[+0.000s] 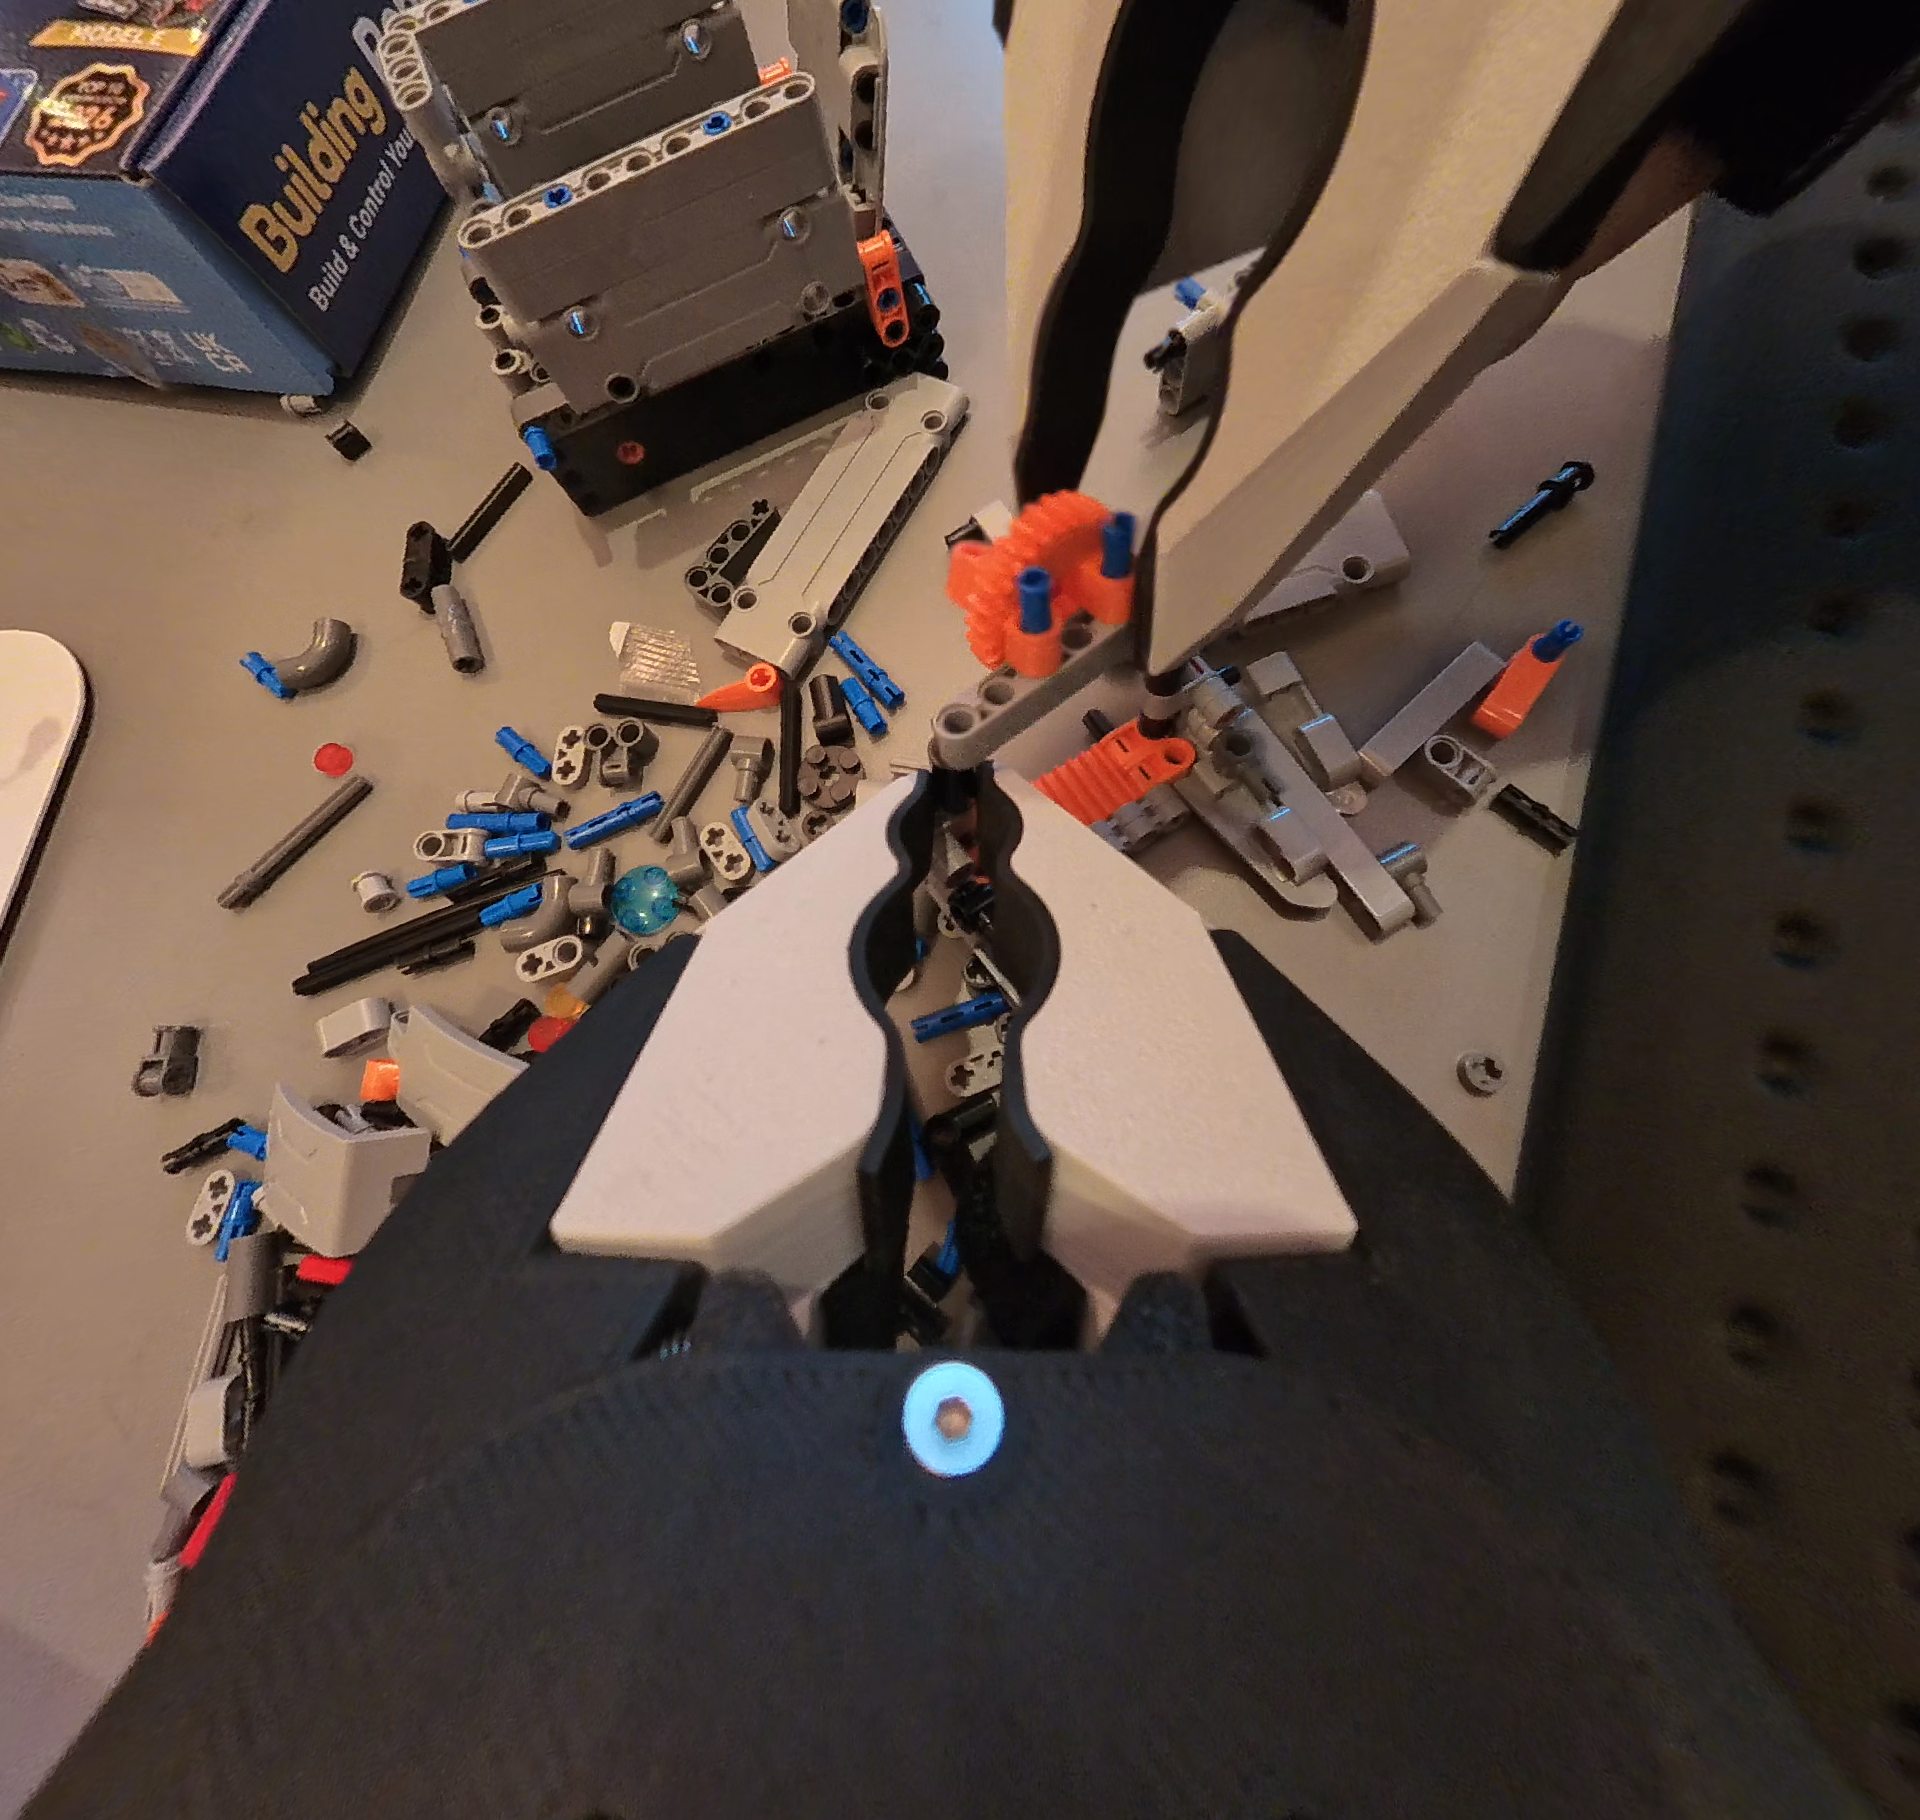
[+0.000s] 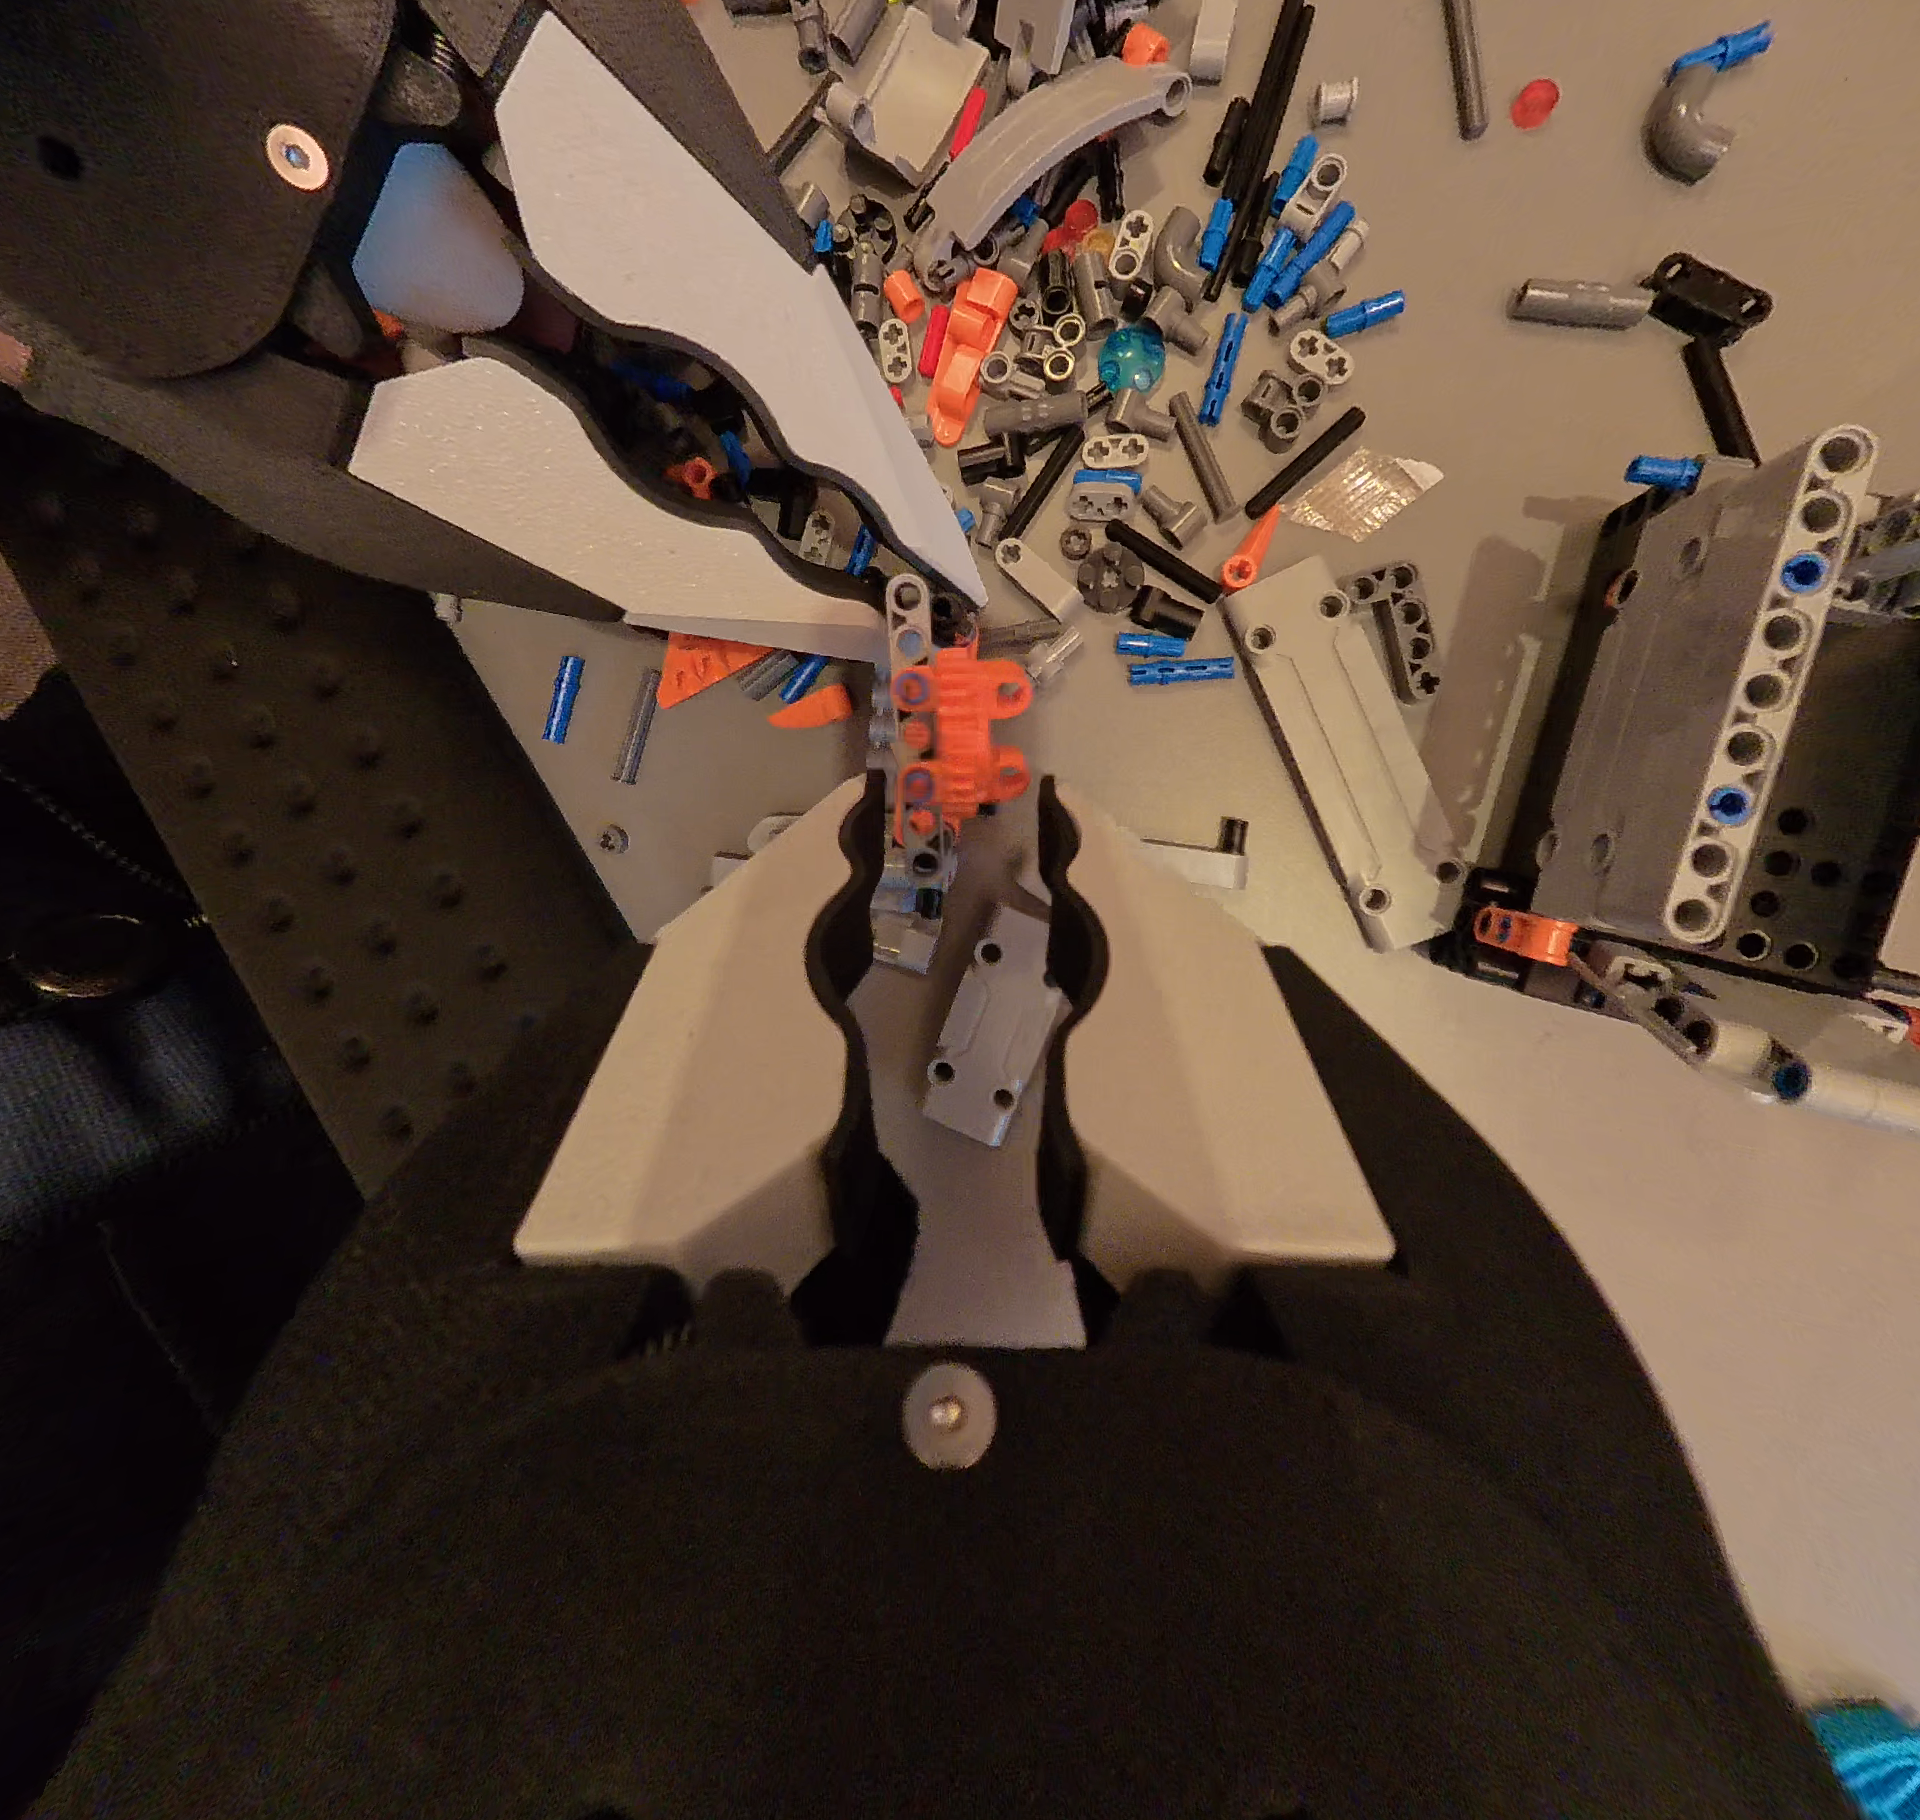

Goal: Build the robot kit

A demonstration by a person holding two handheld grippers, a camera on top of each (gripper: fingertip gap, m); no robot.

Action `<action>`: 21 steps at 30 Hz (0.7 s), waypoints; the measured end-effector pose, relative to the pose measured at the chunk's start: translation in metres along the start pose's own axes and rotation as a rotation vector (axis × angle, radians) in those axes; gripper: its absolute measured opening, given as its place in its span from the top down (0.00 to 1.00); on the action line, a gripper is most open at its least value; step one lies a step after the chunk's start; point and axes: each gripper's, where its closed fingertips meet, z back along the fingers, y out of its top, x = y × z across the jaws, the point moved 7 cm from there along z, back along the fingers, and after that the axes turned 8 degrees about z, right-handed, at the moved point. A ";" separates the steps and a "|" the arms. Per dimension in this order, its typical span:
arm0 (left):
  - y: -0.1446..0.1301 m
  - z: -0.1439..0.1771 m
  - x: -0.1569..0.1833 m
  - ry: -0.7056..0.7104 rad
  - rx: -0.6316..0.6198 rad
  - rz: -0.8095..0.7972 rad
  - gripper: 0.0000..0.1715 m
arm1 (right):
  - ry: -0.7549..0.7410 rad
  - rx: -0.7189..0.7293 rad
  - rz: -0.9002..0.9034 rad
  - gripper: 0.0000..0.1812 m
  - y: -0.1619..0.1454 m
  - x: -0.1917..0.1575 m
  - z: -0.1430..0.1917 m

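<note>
Assembly: a small grey beam [image 1: 1023, 695] carrying orange gear parts [image 1: 1039, 575] and blue pins [image 1: 1034, 594], held in the air between the two tongs, above the table.
Left tongs [image 1: 954, 778]: nearly closed, tips pinching the near end of the beam.
Right tongs [image 2: 961, 814]: jaws part open around the far end of the assembly; whether they press on it I cannot tell.
Handling: light, stiff plastic; the pins and gears are only pushed on, so likely to pop off if twisted. The bare beam ends look the safest hold; the gear teeth are slippery and uneven.
Beneath: a grey panel [image 2: 987, 1032] lies under the right tongs.
Beyond the left tongs: a heap of loose pins and axles [image 1: 540, 835], a half-built grey block [image 1: 665, 243], and a blue box [image 1: 208, 160] farther off.
Surface: flat grey table [image 1: 125, 523], cluttered; a dark perforated edge [image 1: 1787, 835] runs to the right of the left tongs.
</note>
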 end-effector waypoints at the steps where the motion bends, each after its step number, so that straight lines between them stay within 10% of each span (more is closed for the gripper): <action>1: 0.000 0.000 0.000 -0.002 0.001 0.000 0.97 | -0.009 0.005 0.005 0.83 0.001 0.001 0.001; 21: -0.002 0.005 0.009 -0.077 -0.020 0.037 0.94 | -0.043 -0.117 0.259 0.78 0.007 0.040 -0.026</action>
